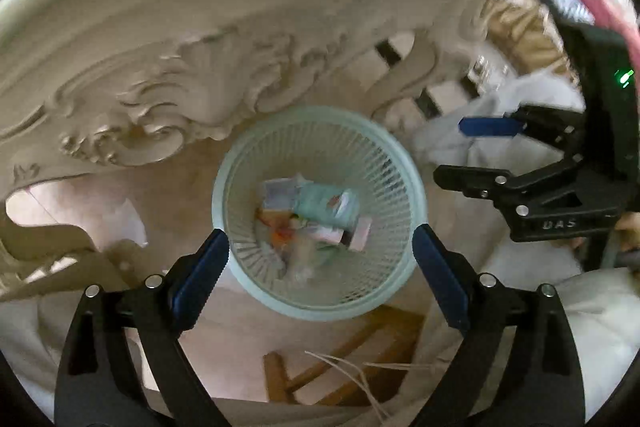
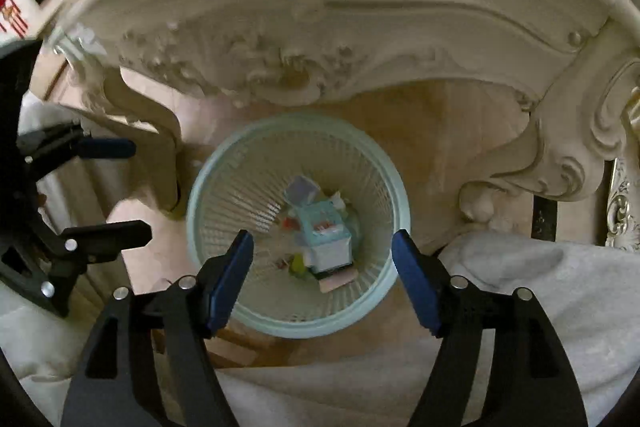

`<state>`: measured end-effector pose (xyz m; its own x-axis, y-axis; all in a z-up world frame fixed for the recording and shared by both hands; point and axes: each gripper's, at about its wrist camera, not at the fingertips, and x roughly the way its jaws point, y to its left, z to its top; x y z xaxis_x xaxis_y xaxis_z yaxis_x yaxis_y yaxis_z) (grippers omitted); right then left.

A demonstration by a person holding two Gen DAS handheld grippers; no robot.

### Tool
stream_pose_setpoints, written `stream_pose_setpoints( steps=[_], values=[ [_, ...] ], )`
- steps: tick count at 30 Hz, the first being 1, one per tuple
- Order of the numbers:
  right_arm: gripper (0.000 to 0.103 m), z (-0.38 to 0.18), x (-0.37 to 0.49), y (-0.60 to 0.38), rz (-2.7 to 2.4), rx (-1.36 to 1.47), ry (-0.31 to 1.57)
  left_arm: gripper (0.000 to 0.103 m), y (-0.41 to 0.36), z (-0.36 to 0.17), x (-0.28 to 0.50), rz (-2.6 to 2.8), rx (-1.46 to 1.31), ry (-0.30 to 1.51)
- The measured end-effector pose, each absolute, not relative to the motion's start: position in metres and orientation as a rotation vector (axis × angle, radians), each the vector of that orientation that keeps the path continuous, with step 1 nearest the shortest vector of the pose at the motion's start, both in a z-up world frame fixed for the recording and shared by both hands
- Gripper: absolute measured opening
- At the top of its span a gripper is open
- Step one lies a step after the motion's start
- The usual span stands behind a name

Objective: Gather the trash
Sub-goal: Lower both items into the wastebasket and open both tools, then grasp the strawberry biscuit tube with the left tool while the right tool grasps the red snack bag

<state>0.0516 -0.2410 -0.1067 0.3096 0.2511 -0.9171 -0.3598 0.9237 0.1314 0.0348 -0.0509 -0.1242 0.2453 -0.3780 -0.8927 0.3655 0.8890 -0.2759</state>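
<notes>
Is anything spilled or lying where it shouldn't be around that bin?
Nothing stands out. The pale green mesh wastebasket stands upright on the floor beside the carved cream table, with the cartons and wrappers inside it and none visibly spilled around it.

Left hand-held gripper (image 1: 320, 247): points steeply down, blue-padded jaws spread wide, nothing between them.
Waste basket (image 1: 236, 163): pale green, slatted, round, on the floor right below the jaws.
Trash (image 1: 316, 215): small cartons and wrappers, pale green, pink and orange, lying at the basket's bottom.
Carved table (image 1: 168, 95): cream, ornate scrollwork apron, arching above the basket.
Right hand-held gripper (image 1: 460, 151): at the right edge, jaws parted, empty.
White cloth (image 1: 592, 311): lower right, beside the basket.
Sharpness: blurred throughout.
</notes>
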Motion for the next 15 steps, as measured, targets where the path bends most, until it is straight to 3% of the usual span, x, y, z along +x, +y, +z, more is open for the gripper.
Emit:
stream_pose_setpoints(
  steps=[4, 9, 15],
  values=[
    [0.069, -0.084, 0.04, -0.246, 0.445, -0.065, 1.132, 0.09, -0.031, -0.1, 0.03, -0.462, -0.054, 1.187],
    [0.069, -0.029, 0.044, -0.239, 0.506, -0.033, 0.98, 0.091, -0.004, -0.031, 0.024, -0.423, -0.06, 1.054],
    [0.072, 0.034, 0.1, -0.205, 0.523, -0.121, 0.756, 0.09, 0.056, 0.039, 0.085, -0.239, -0.113, 0.896]
  ],
)
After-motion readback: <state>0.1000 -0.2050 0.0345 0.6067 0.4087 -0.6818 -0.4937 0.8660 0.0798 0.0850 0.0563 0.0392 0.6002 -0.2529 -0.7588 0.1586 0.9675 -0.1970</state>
